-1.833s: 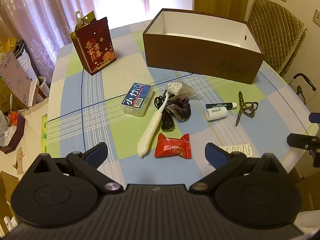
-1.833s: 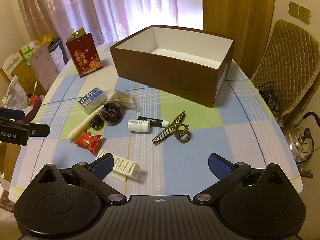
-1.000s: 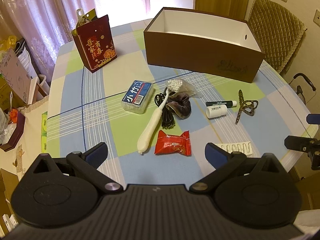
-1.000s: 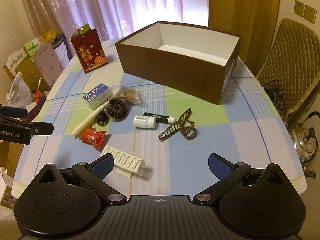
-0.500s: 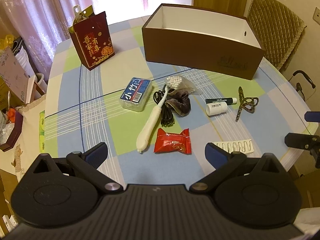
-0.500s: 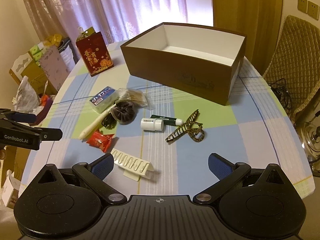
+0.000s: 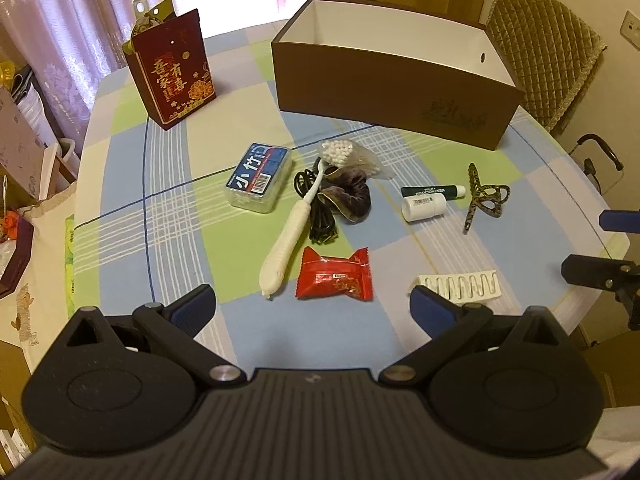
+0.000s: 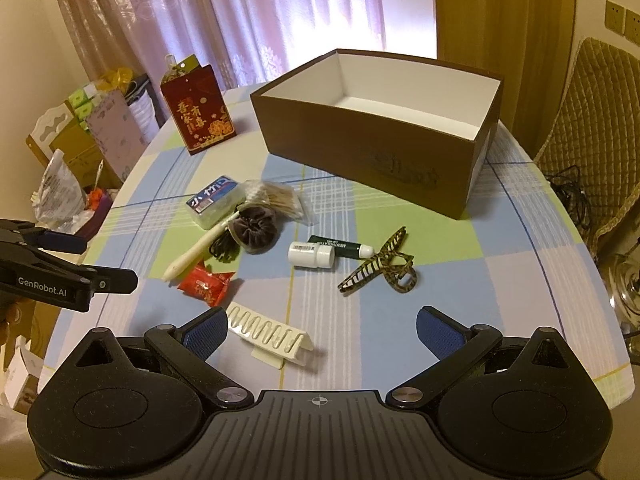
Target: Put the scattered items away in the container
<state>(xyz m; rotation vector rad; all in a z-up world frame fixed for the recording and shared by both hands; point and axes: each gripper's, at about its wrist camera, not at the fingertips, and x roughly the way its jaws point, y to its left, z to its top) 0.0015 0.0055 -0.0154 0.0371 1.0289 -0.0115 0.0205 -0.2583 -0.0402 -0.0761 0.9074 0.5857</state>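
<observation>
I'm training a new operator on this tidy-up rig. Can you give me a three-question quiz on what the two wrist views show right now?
1. True or false: the brown box already holds one of the scattered items.
2. Which item lies nearest the right claw? A) hair claw clip B) white ridged plastic strip C) red snack packet
3. Fill in: the white pill bottle lies right beside the dark green ____ tube.

Key: 1 false, the visible interior is bare. 2 B, it sits just ahead of that claw's left finger. 3 lip balm. Both claws, left claw included, are open and hold nothing.
</observation>
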